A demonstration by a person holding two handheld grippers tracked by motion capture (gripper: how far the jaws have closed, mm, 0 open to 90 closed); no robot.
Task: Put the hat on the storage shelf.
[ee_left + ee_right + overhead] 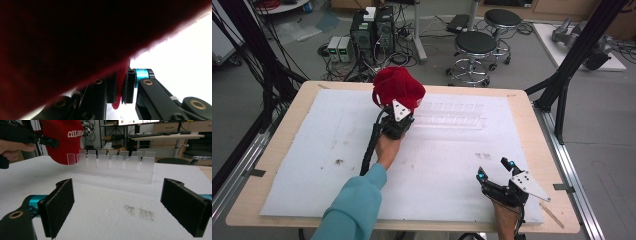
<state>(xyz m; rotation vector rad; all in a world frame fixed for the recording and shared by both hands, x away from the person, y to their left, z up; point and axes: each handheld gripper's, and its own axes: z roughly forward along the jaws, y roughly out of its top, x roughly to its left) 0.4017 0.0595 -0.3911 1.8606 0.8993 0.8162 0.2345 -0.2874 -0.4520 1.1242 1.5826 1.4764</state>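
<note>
- The left gripper [399,114] is clamped on the soft red fabric baseball cap [397,87]; in the left gripper view its jaws stand nearly together with a fold of the red cloth pinched between the pads.
- The cap hangs lifted clear of the white foam mat [337,145], at the far middle of the table and just beside the left end of the clear plastic slotted rack [452,116].
- In the right gripper view the cap [63,137] shows white lettering and sits above and behind the rack's [110,166] leftmost upright tabs; whether it touches them cannot be told.
- The right gripper [494,170] rests near the table's near right corner with its jaws spread wide and nothing between them.
- By the look of it, picking up is done and the cap is in carriage; setting it down on or beside the rack appears to be what is left.
- Open room lies across the mat's left half and middle, bare apart from a few dark specks [339,161].
- The rack's thin tabs are the closest edges to the cap, and the pale wooden table rim [532,107] lies just beyond the rack's right end.
- The two grippers are well apart, so neither crowds the other.
</note>
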